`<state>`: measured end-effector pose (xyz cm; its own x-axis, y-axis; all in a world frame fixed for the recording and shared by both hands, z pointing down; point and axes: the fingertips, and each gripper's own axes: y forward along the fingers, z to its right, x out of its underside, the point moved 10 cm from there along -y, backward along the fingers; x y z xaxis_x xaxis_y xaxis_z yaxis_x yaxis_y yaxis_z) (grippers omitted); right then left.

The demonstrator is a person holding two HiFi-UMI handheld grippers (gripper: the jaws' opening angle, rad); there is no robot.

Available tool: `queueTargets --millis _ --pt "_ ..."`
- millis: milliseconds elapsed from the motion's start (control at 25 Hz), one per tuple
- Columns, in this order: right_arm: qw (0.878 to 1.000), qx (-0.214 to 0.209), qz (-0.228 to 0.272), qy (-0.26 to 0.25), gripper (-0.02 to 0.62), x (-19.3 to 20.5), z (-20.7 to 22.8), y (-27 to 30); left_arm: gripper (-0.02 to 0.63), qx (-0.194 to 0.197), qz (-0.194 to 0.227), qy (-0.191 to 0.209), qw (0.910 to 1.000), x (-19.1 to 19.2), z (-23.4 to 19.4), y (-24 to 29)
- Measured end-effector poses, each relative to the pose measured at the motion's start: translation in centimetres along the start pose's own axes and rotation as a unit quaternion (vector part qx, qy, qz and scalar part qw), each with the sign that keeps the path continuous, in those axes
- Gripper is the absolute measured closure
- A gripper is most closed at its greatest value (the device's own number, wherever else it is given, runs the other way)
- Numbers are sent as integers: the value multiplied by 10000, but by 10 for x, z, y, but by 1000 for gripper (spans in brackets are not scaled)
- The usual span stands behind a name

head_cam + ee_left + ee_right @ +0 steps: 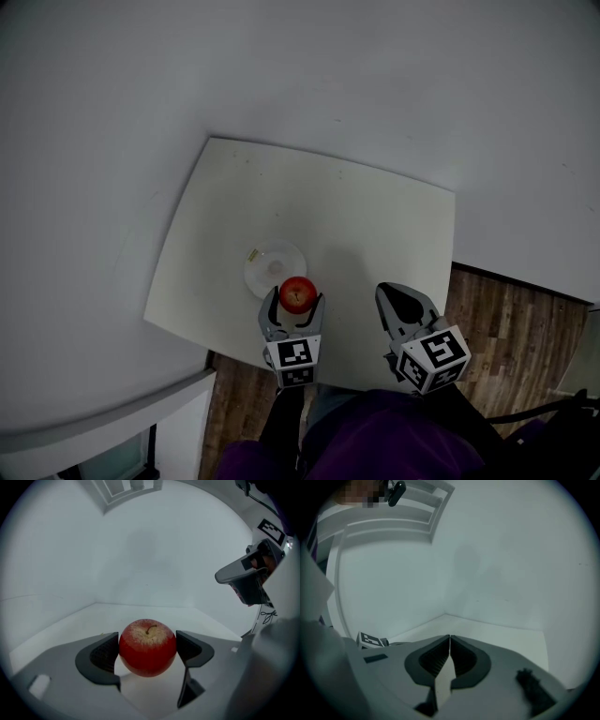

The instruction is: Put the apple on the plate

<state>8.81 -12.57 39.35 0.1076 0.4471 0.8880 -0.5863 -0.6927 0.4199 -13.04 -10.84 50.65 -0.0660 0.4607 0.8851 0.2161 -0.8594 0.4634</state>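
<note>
Left gripper (147, 652) clamps the apple (147, 646) by the plate's (265, 256) near rim — right gripper (449, 656) closed, empty — so releasing here could roll it onto the table (375, 216).

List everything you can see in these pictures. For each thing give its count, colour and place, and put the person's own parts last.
apple: one, red, gripped between the left gripper's jaws, at the plate's near edge
plate: one, clear or whitish, on the table's near half
table: one, white, middle of the head view
floor: one, wood-brown, to the right of the table and on its near side
left gripper: one, grey with dark pads, shut on the apple
right gripper: one, grey, jaws together and empty, over the table's near right part
person's clothing: purple, bottom of the head view
</note>
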Motion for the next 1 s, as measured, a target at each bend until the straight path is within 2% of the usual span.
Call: queueTargets --millis 200,360,640,1000 --pt "10000 27 -30 15 583 -1 4 3 216 -134 -32 -67 9999 -5 -10 9" --pt "10000 26 -56 14 583 -2 5 5 216 -281 -120 114 9995 -5 -18 14" --pt "10000 47 -47 25 583 -1 7 7 216 -373 -102 -119 9992 -4 -26 23" --pt "9999 93 -101 53 583 -1 9 9 216 -593 -142 -147 9980 -2 -43 35"
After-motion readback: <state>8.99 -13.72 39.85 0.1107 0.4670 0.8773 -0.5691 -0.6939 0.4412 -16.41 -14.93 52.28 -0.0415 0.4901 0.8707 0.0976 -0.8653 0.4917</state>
